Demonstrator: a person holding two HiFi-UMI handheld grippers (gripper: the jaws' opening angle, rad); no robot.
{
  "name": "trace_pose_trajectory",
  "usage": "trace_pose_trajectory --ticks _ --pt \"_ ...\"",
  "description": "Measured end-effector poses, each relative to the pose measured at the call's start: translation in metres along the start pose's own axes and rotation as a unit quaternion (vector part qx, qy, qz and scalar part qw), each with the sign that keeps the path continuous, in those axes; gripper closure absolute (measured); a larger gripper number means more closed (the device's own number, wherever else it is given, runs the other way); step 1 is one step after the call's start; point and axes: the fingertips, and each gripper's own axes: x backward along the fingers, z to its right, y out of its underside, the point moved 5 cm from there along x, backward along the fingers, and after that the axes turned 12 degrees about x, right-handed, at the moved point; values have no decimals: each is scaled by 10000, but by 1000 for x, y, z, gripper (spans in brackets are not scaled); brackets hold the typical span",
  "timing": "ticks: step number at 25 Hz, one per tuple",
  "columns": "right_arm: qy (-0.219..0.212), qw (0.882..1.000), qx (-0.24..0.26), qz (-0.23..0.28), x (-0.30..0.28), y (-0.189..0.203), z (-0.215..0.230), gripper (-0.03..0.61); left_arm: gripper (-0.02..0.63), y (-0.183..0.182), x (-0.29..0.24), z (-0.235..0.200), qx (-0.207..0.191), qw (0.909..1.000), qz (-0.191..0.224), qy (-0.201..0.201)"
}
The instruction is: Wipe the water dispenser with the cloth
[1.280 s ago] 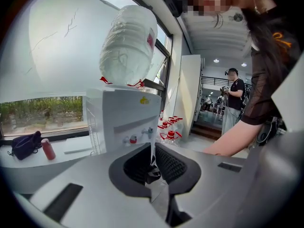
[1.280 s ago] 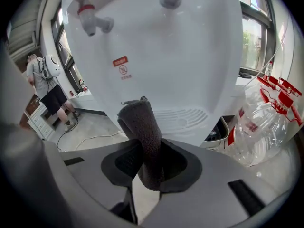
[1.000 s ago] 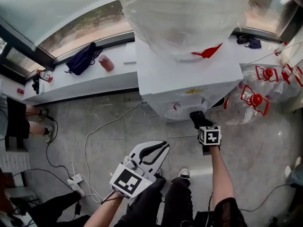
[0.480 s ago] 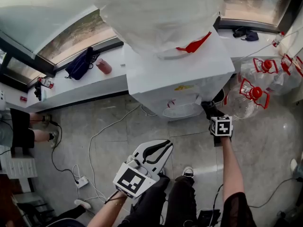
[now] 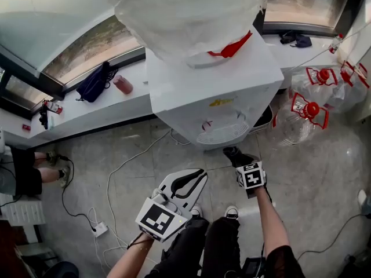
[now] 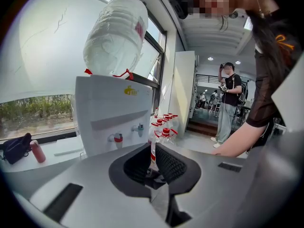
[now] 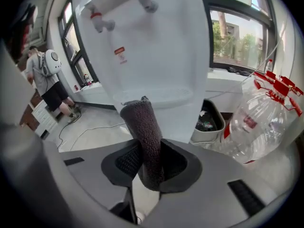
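- Right hand-held gripper [image 5: 239, 158] sits just right of frame centre in the head view, its jaws pinching the dark cloth [image 5: 234, 153].
- In the right gripper view that hand-held gripper [image 7: 148, 161] is clamped on the cloth [image 7: 142, 132], a fuzzy dark roll standing up out of the pads.
- The cloth's top end points at the white front of the water dispenser [image 7: 156, 46], level with the drip ledge; whether it touches the panel, I cannot tell.
- The taps [image 7: 97, 22] show in the upper left of that view, red-tipped one on the left.
- Left hand-held gripper [image 5: 186, 184] hangs low, centre-left in the head view, over the floor and well apart from the water dispenser [image 5: 214, 91].
- In the left gripper view its pads [image 6: 172, 164] are pressed nearly together, only a sliver of gap, nothing held.
- A big plastic-wrapped bottle [image 5: 185, 16] sits on top of the dispenser, upper centre.
- Clear jugs with red caps [image 5: 307, 117] crowd the right edge, just beside the dispenser.
- Upper left, a dark bag [image 5: 95, 80] and a pink bottle [image 5: 123, 84] rest on the sill.
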Motion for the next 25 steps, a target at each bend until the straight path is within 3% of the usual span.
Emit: trace_pose_trajectory --ticks 7,13,18,25 --pt "-554 9980 89 298 -62 -11 -82 474 583 41 2 -19 -183 9998 -61 -29" --pt "-767 9952 340 503 -116 -23 -112 472 583 81 2 -43 -201 9996 -16 -220" --pt "-443 9976 256 475 -143 -20 -90 474 583 106 2 -53 -163 9994 -4 -311" --pt "381 9989 -63 269 -119 -2 -2 472 583 112 1 -51 -139 9996 -61 -246"
